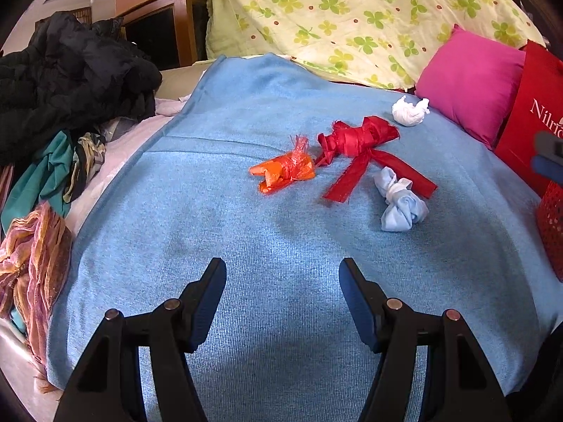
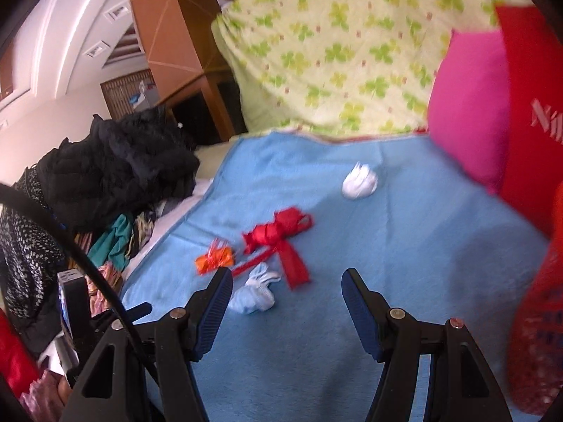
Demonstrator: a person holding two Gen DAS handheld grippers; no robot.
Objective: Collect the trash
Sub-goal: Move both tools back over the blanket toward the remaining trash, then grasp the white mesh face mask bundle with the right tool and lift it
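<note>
Several pieces of trash lie on a blue blanket: an orange plastic wrapper, a red ribbon bow, a pale blue crumpled wad and a white crumpled wad. My left gripper is open and empty, hovering above the blanket short of the trash. My right gripper is open and empty, with the pale blue wad just beside its left finger. The bow, orange wrapper and white wad show beyond it.
A red mesh basket sits at the right edge, close in the right wrist view. A red bag and pink pillow stand at back right. Piled dark clothes and scarves lie left. A clover-print pillow is behind.
</note>
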